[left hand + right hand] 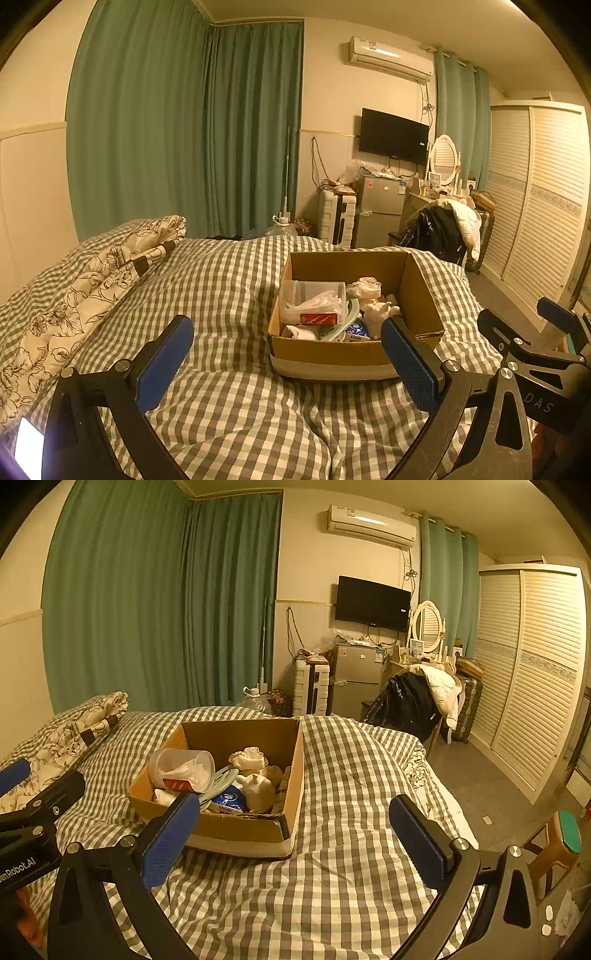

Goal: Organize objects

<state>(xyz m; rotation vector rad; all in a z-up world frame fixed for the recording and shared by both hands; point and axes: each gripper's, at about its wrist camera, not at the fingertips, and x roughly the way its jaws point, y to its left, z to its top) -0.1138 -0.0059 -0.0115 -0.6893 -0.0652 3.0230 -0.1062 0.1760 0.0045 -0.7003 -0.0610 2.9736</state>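
My left gripper point(286, 354) and right gripper point(293, 834) both hover with fingers spread wide, holding nothing, above the checked bed point(351, 849); the cardboard box point(236, 827) of oddments sits mid-bed, just ahead.

Matt cardboard box point(332, 354), checked cloth bedcover point(229, 295)
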